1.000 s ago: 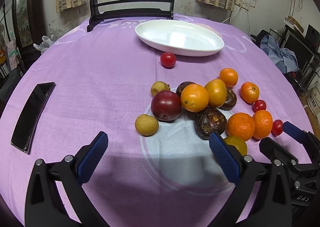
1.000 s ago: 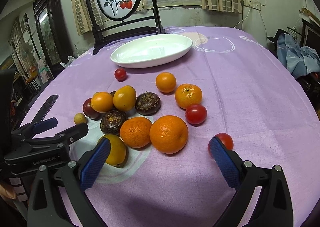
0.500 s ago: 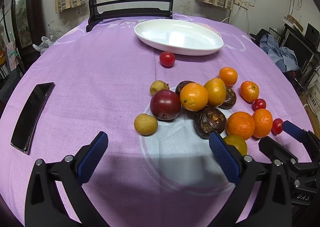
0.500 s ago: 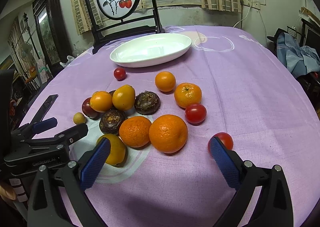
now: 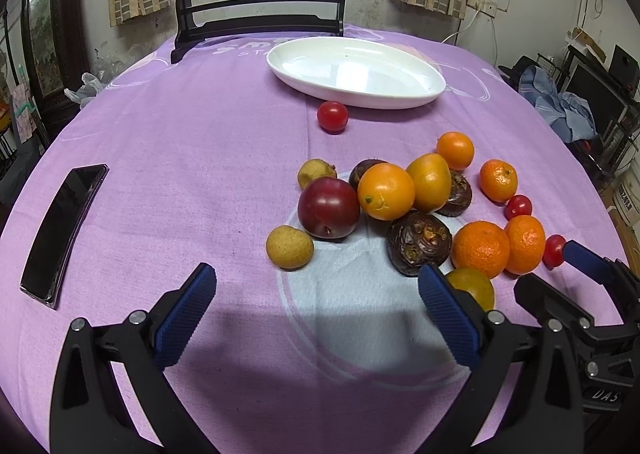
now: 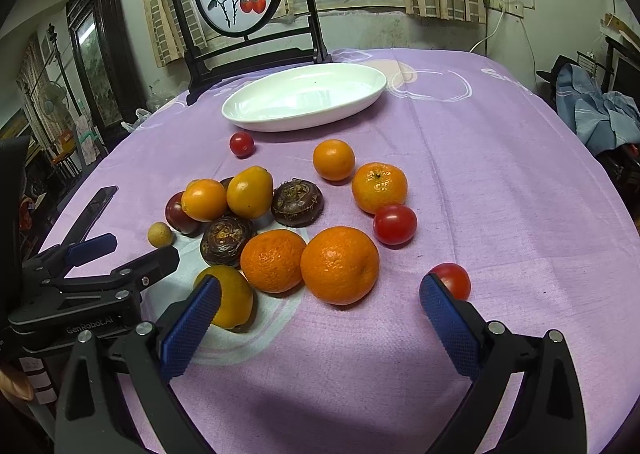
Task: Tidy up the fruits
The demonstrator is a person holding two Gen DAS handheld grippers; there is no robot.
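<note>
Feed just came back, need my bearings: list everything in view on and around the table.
White dish: 1, far side, nothing in it.
Cherry tomatoes: 4, red, one near dish, three right of pile.
Mandarins: 4, orange, right of pile.
Smooth yellow-orange fruits: 3, in and near pile.
Dark brown wrinkled fruits: 3, pile centre.
Plum: 1, dark red, pile's left.
Small tan fruits: 2, left of plum.
Phone: 1, black, far left.
Tablecloth: purple.
Left gripper: open.
Right gripper: open.

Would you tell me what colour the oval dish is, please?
The oval dish is plain white; the left wrist view shows it best.
</note>
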